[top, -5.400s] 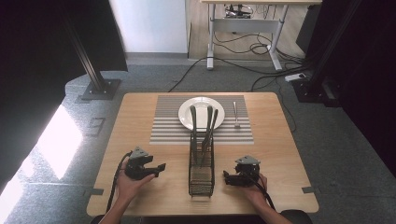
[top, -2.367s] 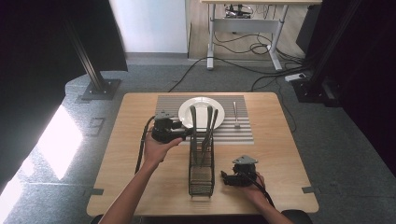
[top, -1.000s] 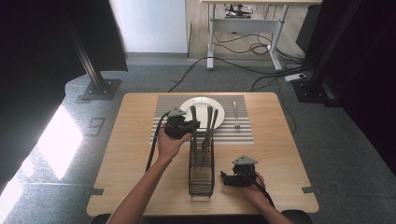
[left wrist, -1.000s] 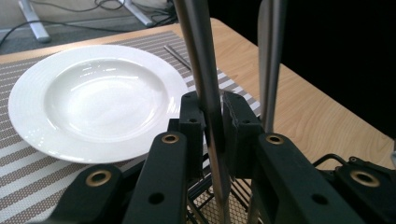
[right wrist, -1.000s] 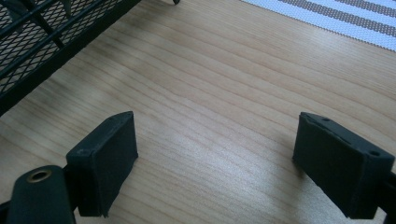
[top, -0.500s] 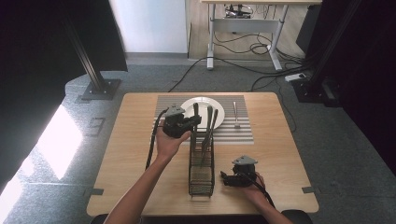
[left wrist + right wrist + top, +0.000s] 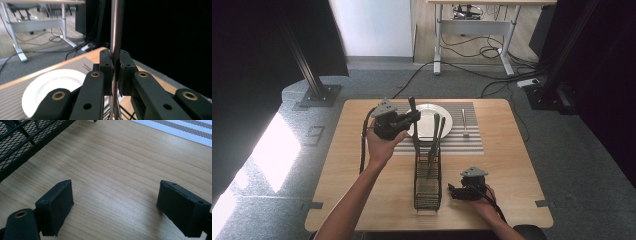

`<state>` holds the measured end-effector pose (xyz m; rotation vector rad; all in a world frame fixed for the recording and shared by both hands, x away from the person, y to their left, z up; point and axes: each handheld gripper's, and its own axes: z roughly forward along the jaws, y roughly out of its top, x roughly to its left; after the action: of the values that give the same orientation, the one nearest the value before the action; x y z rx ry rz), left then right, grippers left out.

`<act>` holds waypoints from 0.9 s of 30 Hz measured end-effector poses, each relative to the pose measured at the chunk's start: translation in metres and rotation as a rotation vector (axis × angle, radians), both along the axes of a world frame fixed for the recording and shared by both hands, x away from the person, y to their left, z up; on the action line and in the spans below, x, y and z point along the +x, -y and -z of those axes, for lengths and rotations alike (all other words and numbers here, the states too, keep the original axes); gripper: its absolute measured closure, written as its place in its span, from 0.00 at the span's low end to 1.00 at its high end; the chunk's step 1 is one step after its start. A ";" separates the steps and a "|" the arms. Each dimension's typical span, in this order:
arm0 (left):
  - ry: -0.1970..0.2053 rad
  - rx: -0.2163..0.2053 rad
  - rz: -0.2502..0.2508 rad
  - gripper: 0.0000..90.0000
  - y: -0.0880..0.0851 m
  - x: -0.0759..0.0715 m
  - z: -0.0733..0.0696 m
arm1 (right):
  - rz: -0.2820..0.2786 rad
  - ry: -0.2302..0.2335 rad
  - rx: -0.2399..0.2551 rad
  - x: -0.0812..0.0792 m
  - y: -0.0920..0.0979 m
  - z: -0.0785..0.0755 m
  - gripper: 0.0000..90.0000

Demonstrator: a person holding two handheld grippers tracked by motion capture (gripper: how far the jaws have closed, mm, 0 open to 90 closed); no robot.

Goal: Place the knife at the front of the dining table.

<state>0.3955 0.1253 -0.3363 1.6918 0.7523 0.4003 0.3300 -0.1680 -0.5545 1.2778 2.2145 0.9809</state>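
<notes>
While the right gripper (image 7: 451,191) rests agape, the left gripper (image 7: 414,117), clamped on a utensil handle (image 7: 116,37), has risen above the basket (image 7: 428,190).

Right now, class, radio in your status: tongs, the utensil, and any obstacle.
Left tongs shut on slim metal utensil handle, above black wire-mesh caddy. Right tongs open, resting on wooden table. Nothing obstructs.

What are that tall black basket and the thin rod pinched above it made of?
The tall black mesh basket looks like painted wire mesh: a see-through grid. The thin grey rod, clamped in the left gripper, seems brushed metal, judging by its dull sheen; which utensil it is I cannot tell.
</notes>
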 end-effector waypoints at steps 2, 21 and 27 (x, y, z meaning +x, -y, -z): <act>0.019 -0.016 -0.005 0.93 -0.006 -0.003 -0.009 | 0.000 0.000 0.000 0.000 0.000 0.000 0.15; -0.036 0.015 -0.132 0.93 -0.055 0.004 0.012 | -0.001 0.002 -0.001 0.000 0.000 0.000 0.15; -0.074 0.033 -0.158 0.93 -0.065 0.008 0.027 | -0.001 0.001 -0.001 0.000 0.000 0.000 0.15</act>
<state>0.4034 0.1907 -0.3635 1.6908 0.9421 0.4642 0.3301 -0.1681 -0.5545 1.2751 2.2146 0.9808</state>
